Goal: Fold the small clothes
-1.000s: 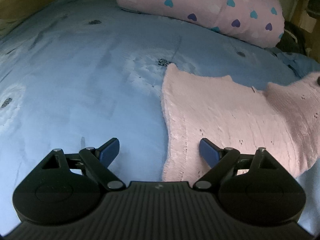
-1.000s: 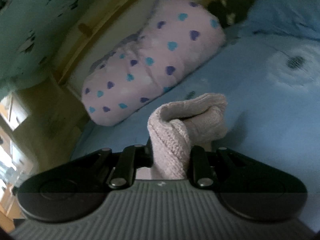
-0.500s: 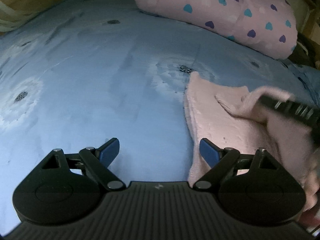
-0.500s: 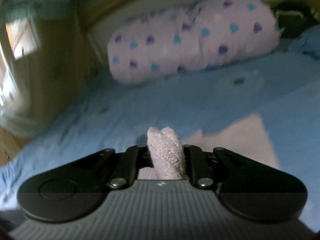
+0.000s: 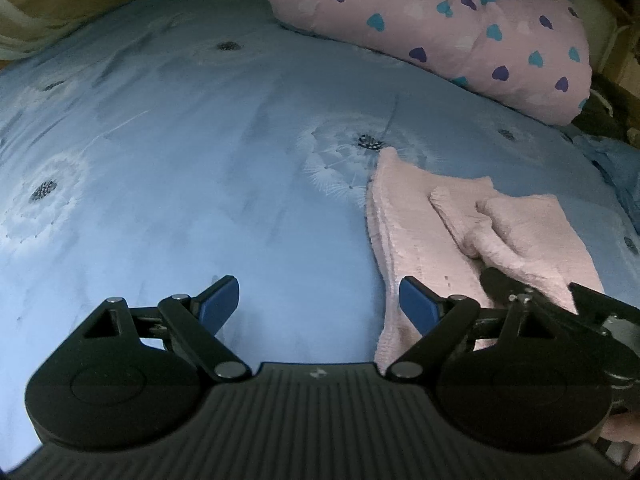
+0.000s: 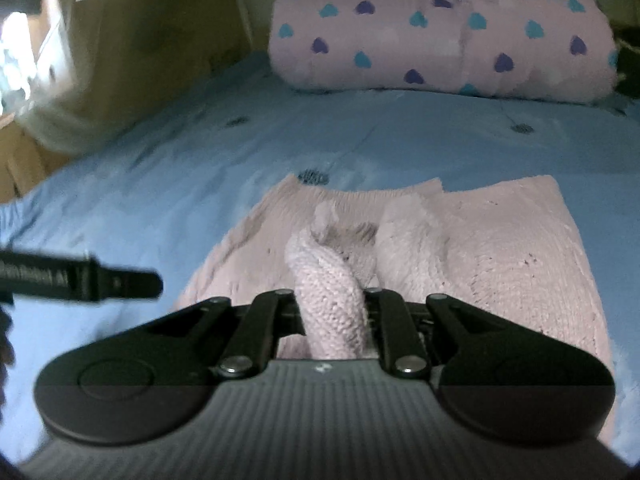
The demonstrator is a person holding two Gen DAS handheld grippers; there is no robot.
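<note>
Jaws spread wide and holding nothing, the left gripper (image 5: 319, 300) hovers low over the blue bedsheet (image 5: 180, 168), its right blue pad (image 5: 416, 304) just at the near left edge of the pink knitted garment (image 5: 416, 240). The right gripper (image 6: 330, 312) has its jaws pinched tight on a bunched fold of that same garment (image 6: 500, 248), which rises between the fingers while the rest lies spread on the sheet beyond, one part folded over the middle. Past the garment's far edge, well apart from it, a pink heart-print pillow (image 5: 440, 24) rests at the head of the bed.
</note>
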